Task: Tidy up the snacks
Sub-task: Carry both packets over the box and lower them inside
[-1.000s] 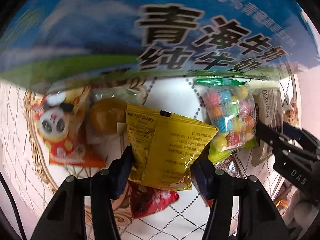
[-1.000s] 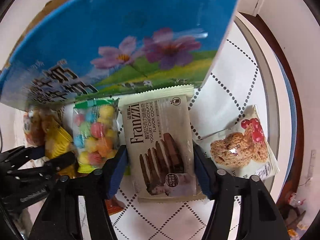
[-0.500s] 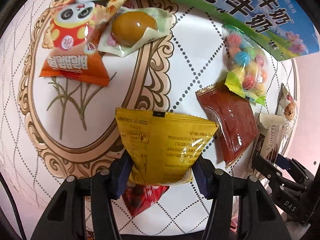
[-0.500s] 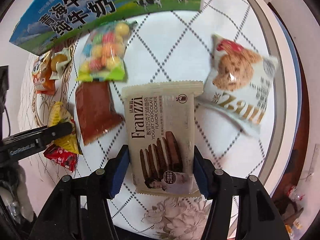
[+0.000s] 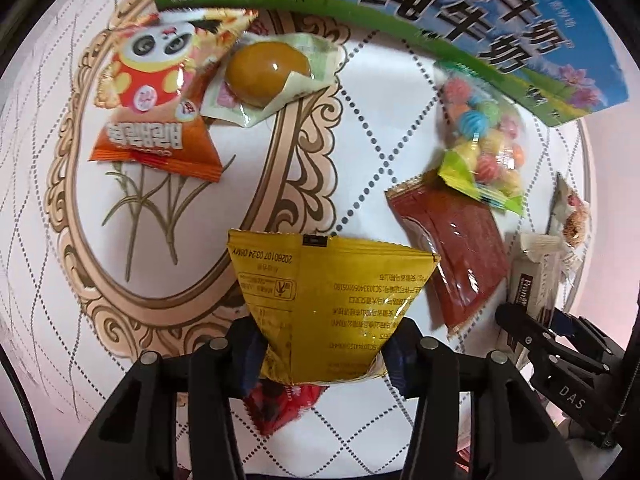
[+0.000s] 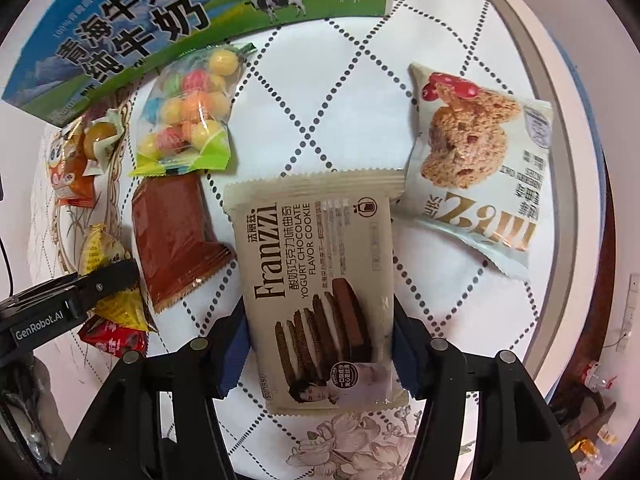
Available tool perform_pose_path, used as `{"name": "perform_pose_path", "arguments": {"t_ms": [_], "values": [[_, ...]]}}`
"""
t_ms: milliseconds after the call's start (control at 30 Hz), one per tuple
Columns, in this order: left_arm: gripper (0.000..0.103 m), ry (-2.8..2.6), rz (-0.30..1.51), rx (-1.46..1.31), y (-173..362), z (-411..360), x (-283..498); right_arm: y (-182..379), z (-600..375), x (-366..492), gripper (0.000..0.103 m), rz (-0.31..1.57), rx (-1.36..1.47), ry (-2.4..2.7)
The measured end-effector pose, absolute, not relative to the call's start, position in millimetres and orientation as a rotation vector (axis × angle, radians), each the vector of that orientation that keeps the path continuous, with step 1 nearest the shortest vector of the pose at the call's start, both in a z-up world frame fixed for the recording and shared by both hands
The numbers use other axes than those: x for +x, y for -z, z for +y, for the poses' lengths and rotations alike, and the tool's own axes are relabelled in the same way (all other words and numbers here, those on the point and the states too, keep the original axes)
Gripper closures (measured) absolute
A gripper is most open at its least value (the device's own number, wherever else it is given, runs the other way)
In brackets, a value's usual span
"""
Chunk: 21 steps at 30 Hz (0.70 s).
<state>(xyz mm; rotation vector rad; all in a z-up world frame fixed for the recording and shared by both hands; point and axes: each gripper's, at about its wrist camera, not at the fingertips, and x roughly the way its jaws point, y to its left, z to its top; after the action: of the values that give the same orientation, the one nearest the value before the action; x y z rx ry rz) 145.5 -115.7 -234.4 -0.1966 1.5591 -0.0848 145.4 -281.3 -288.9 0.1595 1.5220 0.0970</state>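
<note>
The left gripper (image 5: 322, 356) is clamping the yellow packet (image 5: 328, 304) above the red packet (image 5: 280, 404), near the table's (image 5: 260, 128) left. The right gripper (image 6: 318, 356) is gripping the Franzzi cookie pack (image 6: 316, 280), right of the brown packet (image 6: 176, 240).

Black fingers (image 5: 224, 364), blue pads (image 6: 236, 344)

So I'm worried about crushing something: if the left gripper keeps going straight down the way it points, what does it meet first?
Probably the red packet, which lies on the table directly under the yellow packet pinched in the left gripper. The hanging yellow packet would likely touch it before the fingers; depth is hard to judge.
</note>
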Motion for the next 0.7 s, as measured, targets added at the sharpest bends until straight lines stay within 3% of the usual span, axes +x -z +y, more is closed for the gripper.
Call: {"name": "perform_pose_path", "arguments": {"t_ms": [300, 700], "values": [[0.057, 0.139, 1.485, -0.207, 184.2, -127.7, 127.0, 252.7, -287.9, 117.6, 0.04, 1.467, 0.251, -0.159], [0.057, 0.307, 1.346, -0.297, 70.2, -136.2, 195.8, 123.6, -292.9, 168.7, 0.04, 1.22, 0.358, -0.285]]}}
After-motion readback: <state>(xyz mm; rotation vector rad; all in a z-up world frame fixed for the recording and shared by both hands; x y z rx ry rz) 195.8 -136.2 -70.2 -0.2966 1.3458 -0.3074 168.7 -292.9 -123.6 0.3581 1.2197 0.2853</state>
